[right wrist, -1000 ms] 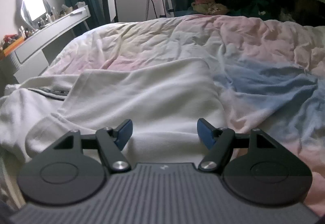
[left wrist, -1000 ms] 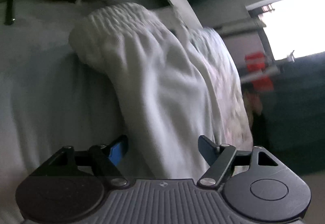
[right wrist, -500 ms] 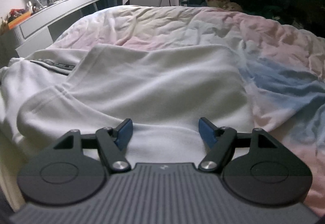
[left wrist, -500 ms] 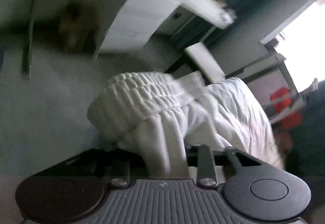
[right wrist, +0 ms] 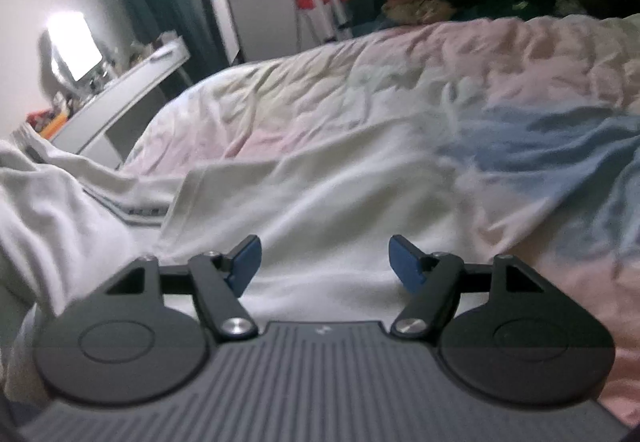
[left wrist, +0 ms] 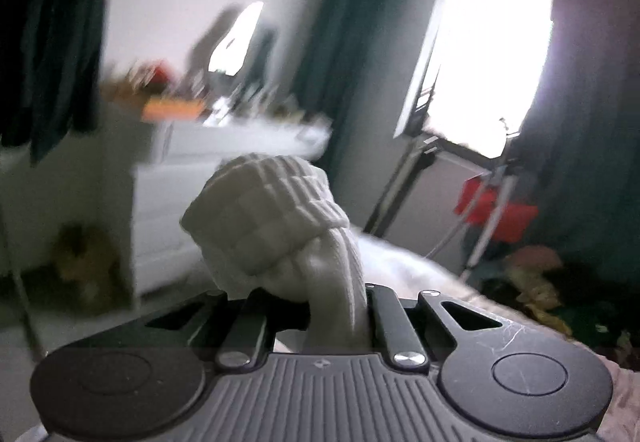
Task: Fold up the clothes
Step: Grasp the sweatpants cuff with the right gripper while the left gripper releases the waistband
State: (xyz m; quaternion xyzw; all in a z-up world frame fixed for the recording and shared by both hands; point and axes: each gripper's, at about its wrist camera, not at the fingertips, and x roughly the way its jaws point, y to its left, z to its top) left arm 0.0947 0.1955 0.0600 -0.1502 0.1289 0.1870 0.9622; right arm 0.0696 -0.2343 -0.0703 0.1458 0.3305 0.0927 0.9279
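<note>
Mid-fold: left hand-held gripper (left wrist: 336, 306) clamped on white ribbed-cuff garment (left wrist: 268, 217), raised; right hand-held gripper (right wrist: 325, 262) open over white cloth (right wrist: 320, 201) on bed (right wrist: 520, 81); next, probably lay cuff across.

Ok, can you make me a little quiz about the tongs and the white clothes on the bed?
1. True or false: the left tongs are shut on the ribbed cuff.
2. Multiple choice: the right tongs are A) open above the white garment, B) shut on it, C) holding a red box.
3. Fill in: the white garment lies on the ____.

Key
1. True
2. A
3. The bed, with its pink and blue cover.
</note>
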